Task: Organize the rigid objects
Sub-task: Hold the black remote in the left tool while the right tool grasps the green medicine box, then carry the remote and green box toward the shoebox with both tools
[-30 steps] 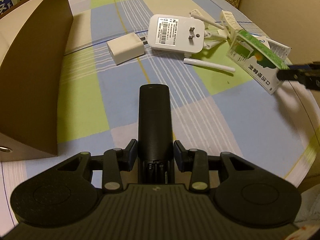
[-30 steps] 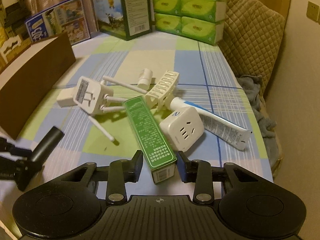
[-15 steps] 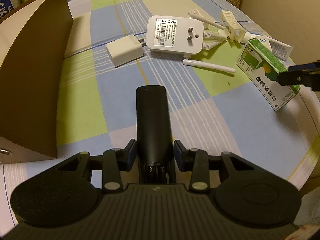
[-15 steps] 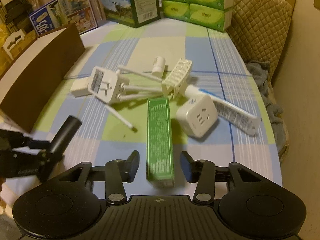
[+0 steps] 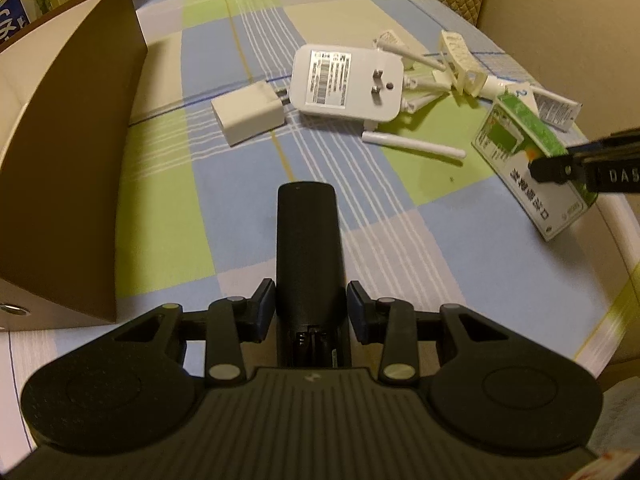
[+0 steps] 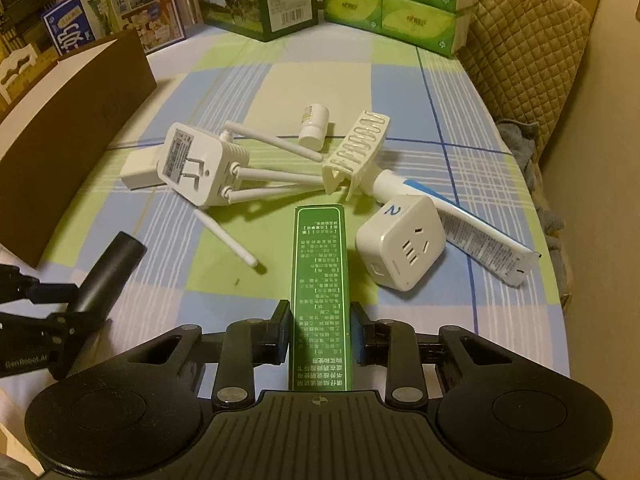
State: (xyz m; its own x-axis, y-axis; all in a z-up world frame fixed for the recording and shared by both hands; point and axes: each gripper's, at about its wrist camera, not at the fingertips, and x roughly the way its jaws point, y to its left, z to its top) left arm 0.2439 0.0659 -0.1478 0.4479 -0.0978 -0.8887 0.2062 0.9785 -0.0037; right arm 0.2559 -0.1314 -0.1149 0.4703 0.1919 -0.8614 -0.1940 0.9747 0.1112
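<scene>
Left wrist view: left gripper (image 5: 311, 307) pinching a black cylindrical device (image 5: 310, 256) near its base, barrel pointing ahead above the checked tablecloth (image 5: 160, 208). Brown cardboard box (image 5: 68, 168) stands just to the left. Further out: white charger block (image 5: 249, 117) touching a white Wi-Fi repeater (image 5: 346, 82), plug pins up, one loose antenna (image 5: 414, 147) beside it.

Right wrist view: right gripper (image 6: 320, 330), jaws just been closing, now clamped on a green carton (image 6: 320, 280) lying lengthways between the pads, raised at the near end; from the left wrist it shows tilted off the cloth. Right of it, a white cube socket (image 6: 402, 242) leans on a toothpaste tube (image 6: 460, 224). Beyond: white slotted rack (image 6: 356, 154), small white bottle (image 6: 315, 128). Tissue packs (image 6: 392, 4) stacked at the far edge.
</scene>
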